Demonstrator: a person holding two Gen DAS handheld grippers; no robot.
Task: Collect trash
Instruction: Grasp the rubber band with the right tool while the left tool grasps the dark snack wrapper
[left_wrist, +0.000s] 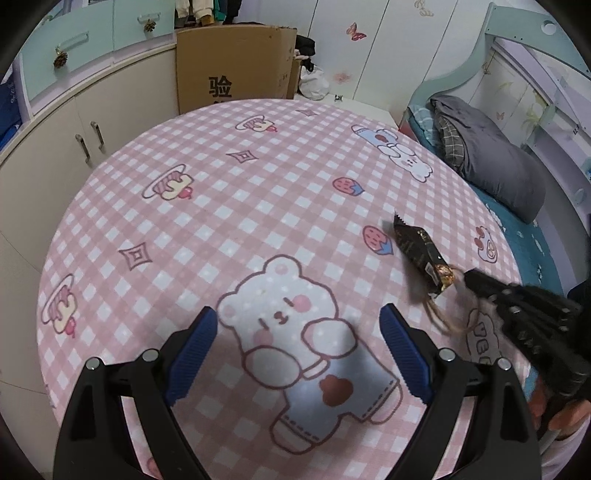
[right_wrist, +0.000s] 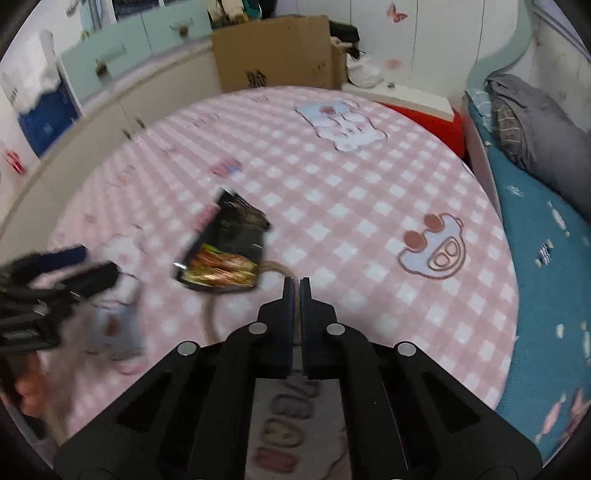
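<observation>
So far nothing looks collected; my right gripper (right_wrist: 295, 282) fingers are pressed together, perhaps on twine (right_wrist: 210, 317); the left gripper (left_wrist: 299, 325) stands spread; the dark wrapper (right_wrist: 225, 251) remains on the table (right_wrist: 369, 206).

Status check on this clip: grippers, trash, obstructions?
Left gripper open, empty. Right gripper shut on tan twine loop. Dark crinkled snack wrapper beside it on pink checked tablecloth. Nothing blocking.

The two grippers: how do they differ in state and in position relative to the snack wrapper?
The left gripper stands wide open with nothing between its blue pads, while the right gripper is shut, seemingly pinching a brown string. The left gripper hovers over the bear print, away from the dark snack wrapper; the right gripper's tips sit just beside it. Both are black, two-fingered, and angled down toward the pink checked tablecloth.
</observation>
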